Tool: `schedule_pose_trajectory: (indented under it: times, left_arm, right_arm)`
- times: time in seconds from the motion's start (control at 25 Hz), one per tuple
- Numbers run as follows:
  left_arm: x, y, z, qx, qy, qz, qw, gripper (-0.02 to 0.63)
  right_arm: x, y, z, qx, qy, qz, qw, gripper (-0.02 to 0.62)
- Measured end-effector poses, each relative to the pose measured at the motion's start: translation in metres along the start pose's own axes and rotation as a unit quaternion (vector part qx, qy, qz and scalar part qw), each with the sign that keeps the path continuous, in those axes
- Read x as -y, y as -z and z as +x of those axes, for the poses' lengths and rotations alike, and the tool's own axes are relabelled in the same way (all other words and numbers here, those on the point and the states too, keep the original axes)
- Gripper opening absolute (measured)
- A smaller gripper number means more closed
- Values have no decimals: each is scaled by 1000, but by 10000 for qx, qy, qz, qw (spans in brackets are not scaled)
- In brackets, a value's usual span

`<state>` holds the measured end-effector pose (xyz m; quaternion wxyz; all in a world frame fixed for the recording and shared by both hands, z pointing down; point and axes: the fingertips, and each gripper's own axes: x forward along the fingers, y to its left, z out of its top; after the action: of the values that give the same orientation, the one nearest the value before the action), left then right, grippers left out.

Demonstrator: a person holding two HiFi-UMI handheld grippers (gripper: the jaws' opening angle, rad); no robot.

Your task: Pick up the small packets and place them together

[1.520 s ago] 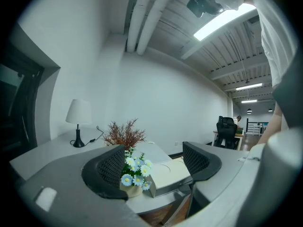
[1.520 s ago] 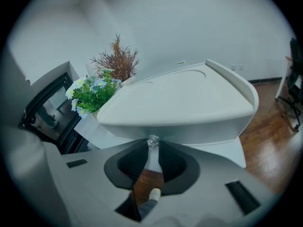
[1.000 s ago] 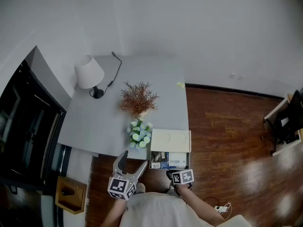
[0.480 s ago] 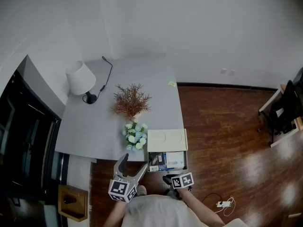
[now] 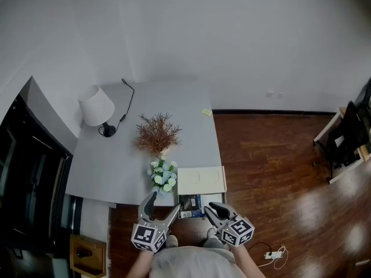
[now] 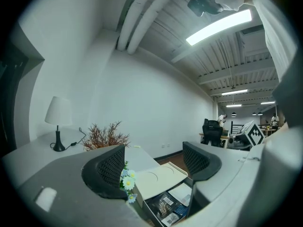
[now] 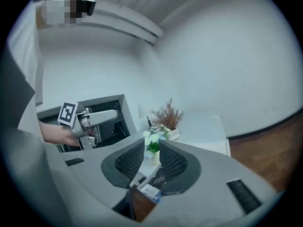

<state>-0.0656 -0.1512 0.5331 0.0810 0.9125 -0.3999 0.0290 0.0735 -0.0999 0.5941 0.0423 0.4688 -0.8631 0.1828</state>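
Several small packets (image 5: 194, 203) lie in a dark open compartment (image 5: 215, 198) at the table's front edge, under a cream board (image 5: 200, 180). In the left gripper view the packets (image 6: 168, 207) show low between the jaws. My left gripper (image 5: 160, 205) hovers just in front of the table edge, wide open and empty (image 6: 154, 156). My right gripper (image 5: 214, 209) points at the compartment from the front right. Its jaws stand a narrow gap apart with nothing between them (image 7: 151, 149). One white-and-blue packet (image 7: 150, 191) shows below them.
On the grey table (image 5: 179, 114) stand a white lamp (image 5: 96, 106) with its cable, a dried brown plant (image 5: 156, 133) and a pot of white flowers (image 5: 163, 176). A small yellow note (image 5: 206, 112) lies at the far right edge. Wooden floor (image 5: 272, 167) lies to the right.
The right gripper has drawn back and tilted up, so its jaws now show and stand slightly apart. The view has shifted left and up. The left gripper has hardly moved.
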Motion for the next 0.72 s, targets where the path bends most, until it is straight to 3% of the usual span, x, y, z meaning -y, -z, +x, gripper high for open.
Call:
schedule_pose_trajectory:
  times: [0.12,0.24,0.32,0.4,0.44,0.52,0.72]
  left_arm:
    - [6,-11,0,62,-30,283,9996,367]
    - [9,-29,3,244,-93,308,9992,368]
    - [10,-41,4,399,-155,245,9988,368]
    - [9,-50,2,544,-227,211,9980,368]
    - [7,-53,1,601,-263,189,9977,368]
    - [4,-55,0,653,-353,158,9971,370]
    - [-2,-58,-2,637,-554,264,9961,389]
  right_arm:
    - [8,-60,-14,494,554,-886,9933,110]
    - [19,-114,-32,1300,901,-1076,9815,122]
    - [26,-138,-45,1743,1080,-1132,9722,255]
    - [30,-152,-57,2009,1221,-1266,9637,258]
    - [31,-156,-61,2044,1284,-1390,9604,258]
    - [35,-156,-63,1925,1366,-1640,9578,405]
    - [50,-138,-57,1517,1217,-1593,9679,405]
